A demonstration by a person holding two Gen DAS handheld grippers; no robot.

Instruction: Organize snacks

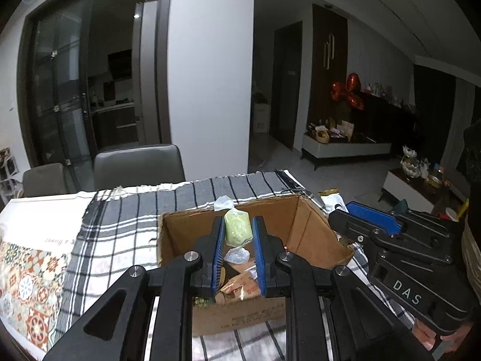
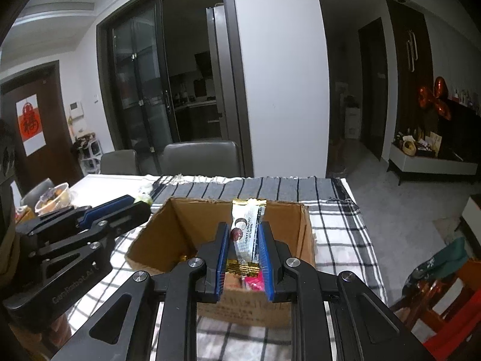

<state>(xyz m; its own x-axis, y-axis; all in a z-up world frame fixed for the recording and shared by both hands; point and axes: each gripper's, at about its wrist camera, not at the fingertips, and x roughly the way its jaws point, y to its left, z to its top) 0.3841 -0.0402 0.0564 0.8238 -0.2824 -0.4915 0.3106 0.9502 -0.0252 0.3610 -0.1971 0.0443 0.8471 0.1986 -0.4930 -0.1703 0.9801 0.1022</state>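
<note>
Left gripper (image 1: 238,231) pinches one green candy (image 1: 237,231), right gripper (image 2: 244,237) pinches one white bar (image 2: 247,234), both above the one box (image 2: 180,225), two chairs (image 2: 201,158) behind it.

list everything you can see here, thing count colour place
box: one, brown cardboard, open, on the checked cloth
cloth: one, grey and white check, over the table
green snack: one, pale green in clear wrap, in the left gripper above the box
bar: one, white wrapper with gold ends, in the right gripper above the box
packets: several, pink and orange, in the box
chairs: two, grey, behind the table
bowl: one, clear, lidded, far left on the table
balloons: a red cluster, by the dark cabinet
left gripper: black, blue pads, shut on the green snack
right gripper: black, blue pads, shut on the bar
</note>
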